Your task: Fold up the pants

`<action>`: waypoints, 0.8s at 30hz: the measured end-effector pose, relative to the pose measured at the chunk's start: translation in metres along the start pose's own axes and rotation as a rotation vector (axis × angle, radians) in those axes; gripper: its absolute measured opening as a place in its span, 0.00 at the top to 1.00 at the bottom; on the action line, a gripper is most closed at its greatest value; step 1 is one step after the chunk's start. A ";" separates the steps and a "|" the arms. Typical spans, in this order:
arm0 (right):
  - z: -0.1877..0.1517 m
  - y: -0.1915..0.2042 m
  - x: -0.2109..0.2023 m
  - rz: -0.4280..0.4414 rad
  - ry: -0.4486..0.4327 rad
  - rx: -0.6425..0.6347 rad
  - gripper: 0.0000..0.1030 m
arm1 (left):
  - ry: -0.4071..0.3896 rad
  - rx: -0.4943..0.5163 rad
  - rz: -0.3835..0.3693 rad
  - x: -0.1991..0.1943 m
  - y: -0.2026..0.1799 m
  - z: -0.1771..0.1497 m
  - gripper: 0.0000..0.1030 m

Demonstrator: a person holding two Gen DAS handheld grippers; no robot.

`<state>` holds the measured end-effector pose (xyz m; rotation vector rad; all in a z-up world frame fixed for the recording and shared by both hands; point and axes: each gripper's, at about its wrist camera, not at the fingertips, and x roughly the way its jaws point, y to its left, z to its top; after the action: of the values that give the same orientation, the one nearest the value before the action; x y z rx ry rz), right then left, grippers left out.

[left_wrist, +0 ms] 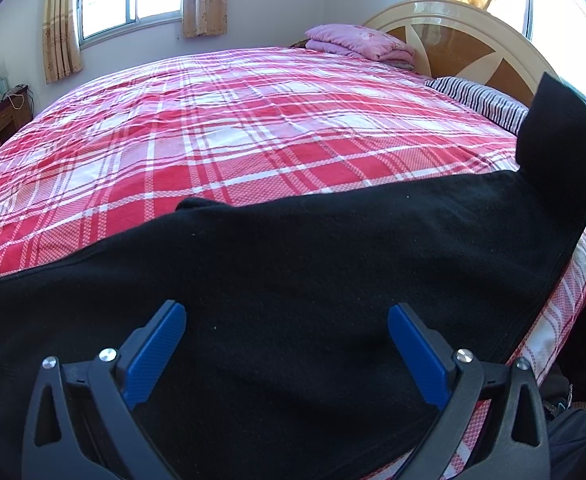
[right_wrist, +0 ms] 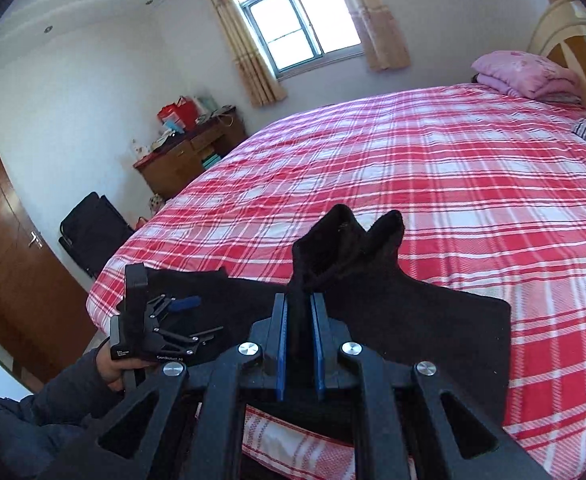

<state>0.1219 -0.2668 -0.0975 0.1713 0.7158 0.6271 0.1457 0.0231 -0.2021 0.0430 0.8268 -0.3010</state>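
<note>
Right gripper (right_wrist: 299, 312) is clamped on a bunched bit of the black pants (left_wrist: 293, 280), probably the hem, while the left gripper (left_wrist: 287, 322) hovers spread wide over them on the plaid bed (left_wrist: 253, 128).

The pants (left_wrist: 293, 272) are matt black fleecy cloth lying on the bed (left_wrist: 213, 128), whose woven checked sheet looks finely textured. Beyond the bed, the headboard (left_wrist: 465, 36) is glossy lacquered wood. The left gripper (left_wrist: 287, 344) has ribbed blue fingers (left_wrist: 157, 348) of matt plastic, with shiny metal screws.
</note>
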 end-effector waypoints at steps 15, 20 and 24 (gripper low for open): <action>-0.033 0.025 0.112 0.025 0.234 -0.059 0.89 | -0.039 -0.060 -0.054 -0.009 0.003 0.004 0.00; -0.047 0.027 0.126 0.021 0.337 -0.107 0.81 | -0.068 -0.079 -0.131 -0.018 -0.006 0.015 0.00; -0.038 0.022 0.082 0.057 0.276 -0.127 0.53 | -0.046 -0.053 -0.235 -0.017 -0.028 0.028 0.01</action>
<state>0.1342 -0.2034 -0.1643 -0.0136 0.9359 0.7566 0.1475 -0.0035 -0.1682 -0.1111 0.7948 -0.4996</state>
